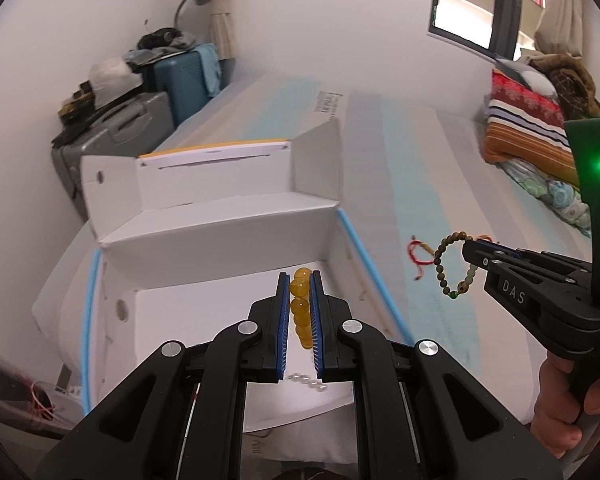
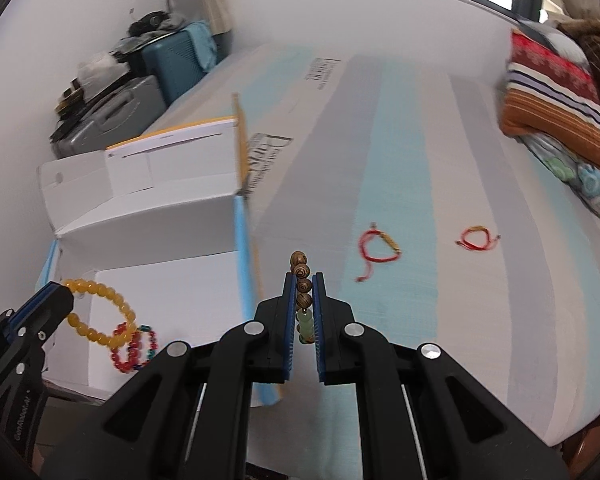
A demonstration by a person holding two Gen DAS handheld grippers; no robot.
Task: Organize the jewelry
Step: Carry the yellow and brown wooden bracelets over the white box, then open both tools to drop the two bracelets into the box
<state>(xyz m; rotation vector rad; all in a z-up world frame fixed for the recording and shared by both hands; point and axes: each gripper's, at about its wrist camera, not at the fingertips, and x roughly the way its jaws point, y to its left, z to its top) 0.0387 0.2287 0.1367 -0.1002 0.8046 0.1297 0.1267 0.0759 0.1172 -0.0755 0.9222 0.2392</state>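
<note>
My left gripper (image 1: 300, 280) is shut on a yellow bead bracelet (image 1: 301, 308) and holds it above the open white box (image 1: 220, 248); the same bracelet (image 2: 100, 312) hangs over the box in the right wrist view. My right gripper (image 2: 304, 280) is shut on a brown wooden bead bracelet (image 2: 302, 284) with green beads, held above the striped bed; it shows in the left wrist view too (image 1: 456, 264). A red bead bracelet (image 2: 126, 348) and a multicolour one (image 2: 148, 344) lie in the box. A white pearl strand (image 1: 308, 382) lies there too. Two red string bracelets (image 2: 376, 248) (image 2: 476, 238) lie on the bed.
The box's lid flaps (image 1: 316, 160) stand up behind it. A blue-edged box side (image 2: 244, 256) lies between the box and my right gripper. Folded blankets (image 2: 560, 96) are piled at the far right. Suitcases (image 1: 112, 136) stand against the wall at the left.
</note>
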